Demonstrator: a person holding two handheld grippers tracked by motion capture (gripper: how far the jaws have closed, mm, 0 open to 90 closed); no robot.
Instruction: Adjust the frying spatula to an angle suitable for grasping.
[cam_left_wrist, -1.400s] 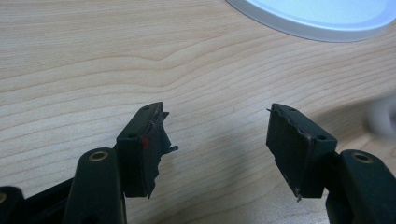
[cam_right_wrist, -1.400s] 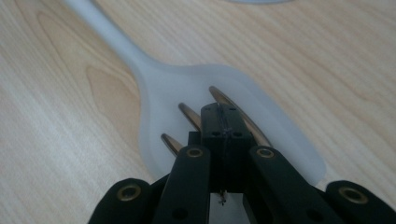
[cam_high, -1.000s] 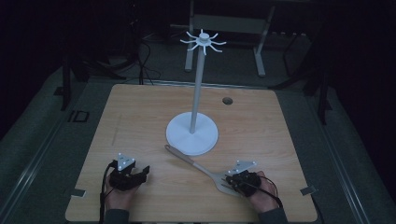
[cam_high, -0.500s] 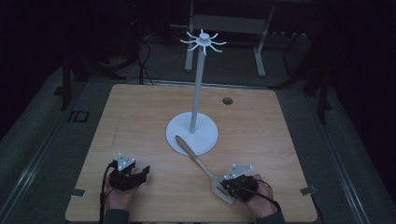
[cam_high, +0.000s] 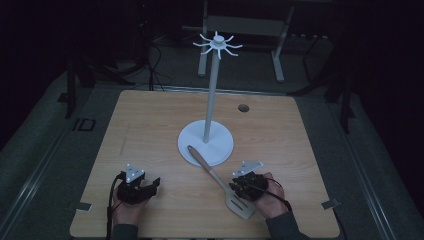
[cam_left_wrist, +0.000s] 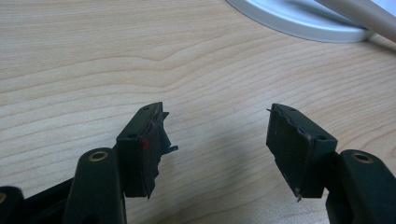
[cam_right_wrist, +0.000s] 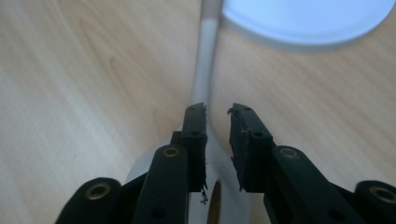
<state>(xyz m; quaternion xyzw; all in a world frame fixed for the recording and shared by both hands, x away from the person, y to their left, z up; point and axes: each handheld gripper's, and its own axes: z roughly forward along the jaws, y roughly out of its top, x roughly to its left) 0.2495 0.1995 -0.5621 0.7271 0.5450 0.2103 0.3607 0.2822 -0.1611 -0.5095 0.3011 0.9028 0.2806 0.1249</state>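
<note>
- The right gripper (cam_high: 239, 189) has its jaws clamped on the neck of the grey slotted spatula with a light wooden handle (cam_high: 220, 184), just where the blade begins; in the right gripper view the spatula (cam_right_wrist: 204, 95) runs up between the jaws toward the stand
- The spatula's handle tip rests on the near rim of the white round-based stand with a tall pole and hooked crown (cam_high: 206, 142); its blade lies on the wooden table (cam_high: 150, 120) in front of that base
- The left gripper (cam_high: 150, 186) sits left of the base, jaws wide apart, holding nothing
- Judged from this, the grasp is made; lifting the spatula and hanging it on the crown is all left to do
</note>
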